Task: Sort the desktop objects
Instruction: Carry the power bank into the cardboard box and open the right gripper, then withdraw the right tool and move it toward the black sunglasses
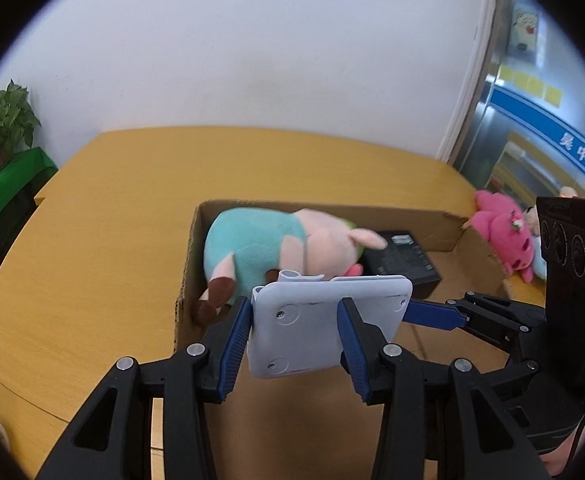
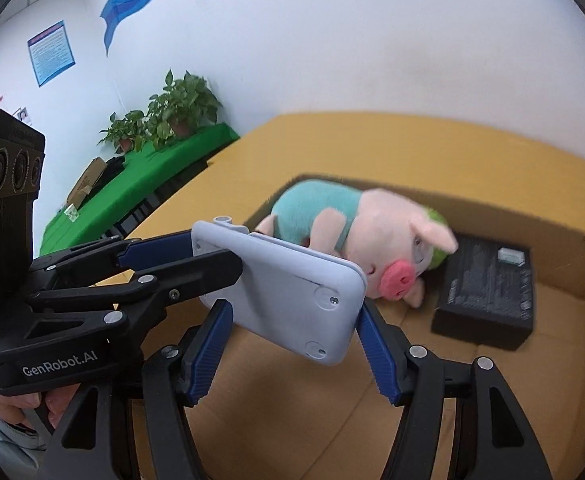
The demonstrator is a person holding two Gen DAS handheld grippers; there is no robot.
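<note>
A pale grey flat device with screws on its underside hangs above an open cardboard box. My left gripper is shut on one end of it. My right gripper is shut on its other end, and the device shows large in the right wrist view. Inside the box lie a plush pig in a teal shirt and a black flat box.
The box sits on a yellow-brown table. A pink plush toy lies on the table beyond the box's right wall. Potted plants stand on a green-covered side table by the white wall.
</note>
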